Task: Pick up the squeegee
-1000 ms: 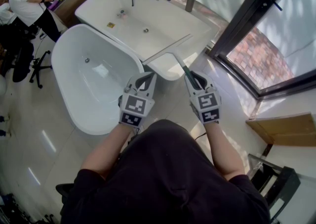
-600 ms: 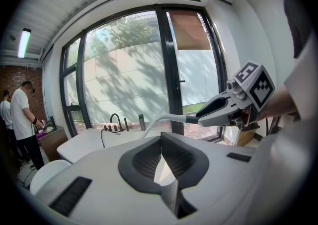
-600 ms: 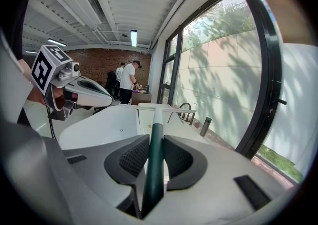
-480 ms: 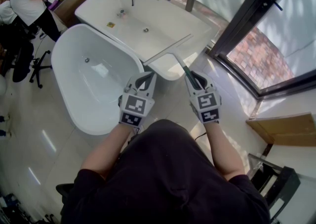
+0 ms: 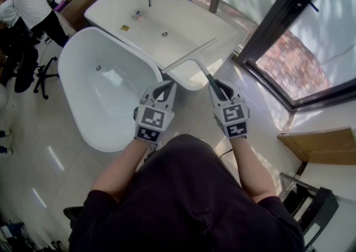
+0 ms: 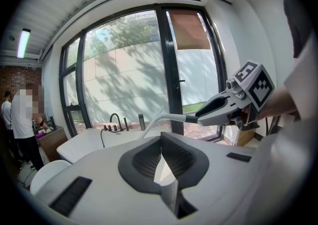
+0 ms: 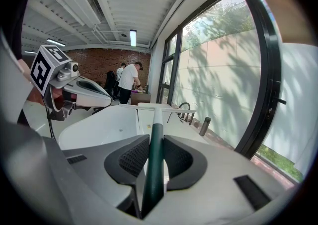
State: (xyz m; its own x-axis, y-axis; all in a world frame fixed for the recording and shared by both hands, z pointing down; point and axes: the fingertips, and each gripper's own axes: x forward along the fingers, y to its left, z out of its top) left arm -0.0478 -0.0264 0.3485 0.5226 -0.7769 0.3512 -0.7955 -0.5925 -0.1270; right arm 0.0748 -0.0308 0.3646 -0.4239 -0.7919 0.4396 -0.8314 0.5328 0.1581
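1. The task is judged as nearly finished: the squeegee with a dark green handle and a long pale blade (image 7: 156, 144) is already gripped and appears to be lifted into the air, in front of the person.
2. Its blade is seen over the corner of the rectangular white bathtub (image 5: 233, 29), beside the oval white bathtub (image 5: 71, 81). No contact with either can be made out.
3. Only holding it steady seems to be left.
4. The right gripper (image 5: 220, 88) is closed on the green handle, which is pressed between both ribbed pads.
5. The left gripper (image 6: 160, 157) is kept beside it with its jaws brought together. Nothing is held between them.
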